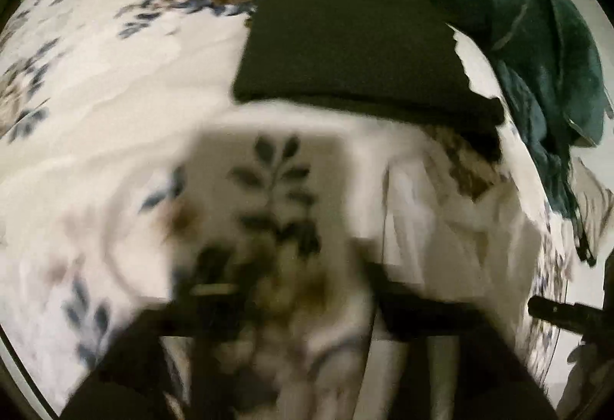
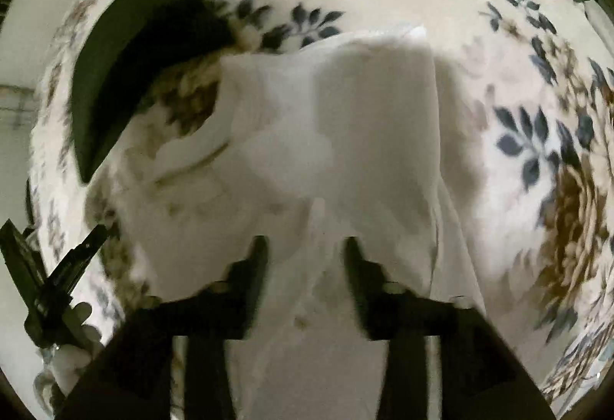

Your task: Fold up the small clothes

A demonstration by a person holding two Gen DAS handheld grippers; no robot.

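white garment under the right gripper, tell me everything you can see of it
The white garment is thin, plain, cloth-like fabric, rumpled with soft folds and shadowed creases, lying on the floral bedspread. It spreads from between the fingers of the right gripper away toward the far side, ending in a roughly straight edge. Its left part bunches near the folded dark cloth. The gripper's jaws stand apart with fabric between them; blur hides whether they touch it. The left wrist view shows it too.

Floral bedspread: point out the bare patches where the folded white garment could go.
Bare floral bedspread lies left of the folded black garment; another patch right of the white garment. Crowded where the teal pile borders the black garment.
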